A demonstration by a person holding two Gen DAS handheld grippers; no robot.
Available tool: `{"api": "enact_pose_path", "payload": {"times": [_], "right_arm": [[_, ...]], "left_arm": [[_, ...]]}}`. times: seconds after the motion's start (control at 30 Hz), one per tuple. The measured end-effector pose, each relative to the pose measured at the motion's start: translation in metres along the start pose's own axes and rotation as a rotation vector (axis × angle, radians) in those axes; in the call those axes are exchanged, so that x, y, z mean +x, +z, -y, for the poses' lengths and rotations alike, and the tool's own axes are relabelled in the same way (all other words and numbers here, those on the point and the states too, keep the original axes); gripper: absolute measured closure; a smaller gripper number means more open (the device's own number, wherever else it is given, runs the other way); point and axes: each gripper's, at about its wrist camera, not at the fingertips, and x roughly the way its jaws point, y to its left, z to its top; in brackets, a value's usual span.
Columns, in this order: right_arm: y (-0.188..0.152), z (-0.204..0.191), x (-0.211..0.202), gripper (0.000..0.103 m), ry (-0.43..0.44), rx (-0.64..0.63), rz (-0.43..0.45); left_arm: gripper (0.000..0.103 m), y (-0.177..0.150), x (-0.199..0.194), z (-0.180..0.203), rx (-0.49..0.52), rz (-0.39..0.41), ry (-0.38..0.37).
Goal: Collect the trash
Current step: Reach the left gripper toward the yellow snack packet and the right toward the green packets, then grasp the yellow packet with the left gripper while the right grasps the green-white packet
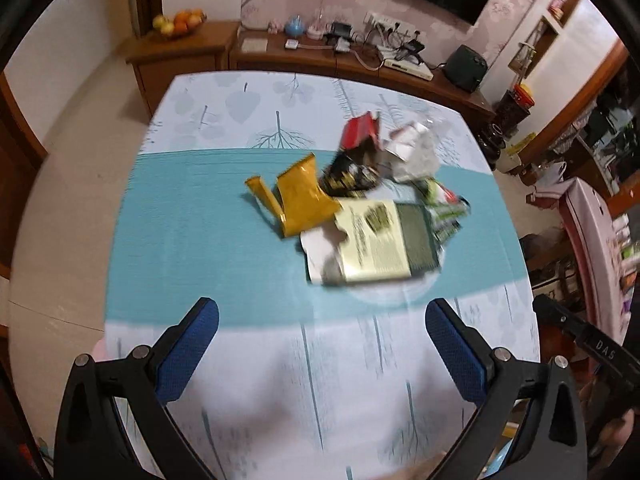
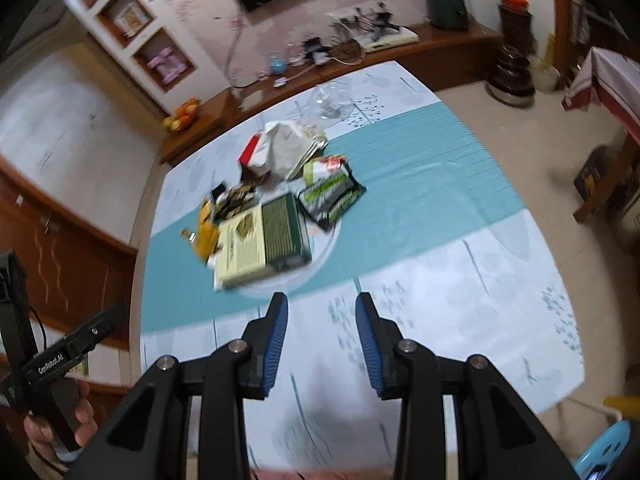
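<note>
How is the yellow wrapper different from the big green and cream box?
The yellow wrapper is shiny, bent and crumpled, with parts sticking up; the green and cream box lies flat and looks bigger. The wrapper is plain yellow; the box has print on it. Both sit in the trash pile on the table.

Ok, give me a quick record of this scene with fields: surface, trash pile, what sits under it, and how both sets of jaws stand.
surface: table with pale blue and teal tree-print cloth
trash pile: yellow foil wrapper, cream and green flat carton, green snack packet, crumpled white paper, red and black wrappers
under pile: clear round plate, carton lying partly over it
left gripper: jaws wide open, nothing between them, short of the pile
right gripper: jaws partly open, holding nothing, short of the plate
</note>
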Motion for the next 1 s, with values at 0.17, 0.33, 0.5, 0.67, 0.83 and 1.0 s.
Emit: {"api": "enact_pose_path", "payload": {"times": [0.17, 0.33, 0.5, 0.67, 0.83, 1.0], "right_arm": [[0.041, -0.012, 0.049, 0.068, -0.042, 0.088, -0.01], [0.071, -0.013, 0.096, 0.068, -0.071, 0.171, -0.035], [0.09, -0.003, 0.133, 0.068, -0.092, 0.266, -0.061], [0.102, 0.004, 0.16, 0.068, -0.136, 0.319, -0.093], [0.1, 0.006, 0.179, 0.068, -0.188, 0.333, -0.136], [0.093, 0.006, 0.18, 0.081, -0.2, 0.312, -0.153]], "left_arm": [[0.001, 0.051, 0.06, -0.024, -0.055, -0.087, -0.03], [0.003, 0.079, 0.112, -0.04, -0.126, -0.159, -0.035], [0.003, 0.091, 0.144, -0.045, -0.175, -0.195, -0.02], [0.013, 0.098, 0.164, -0.046, -0.198, -0.224, -0.001], [0.038, 0.105, 0.183, -0.04, -0.167, -0.257, 0.046], [0.061, 0.101, 0.186, -0.029, -0.114, -0.259, 0.049]]}}
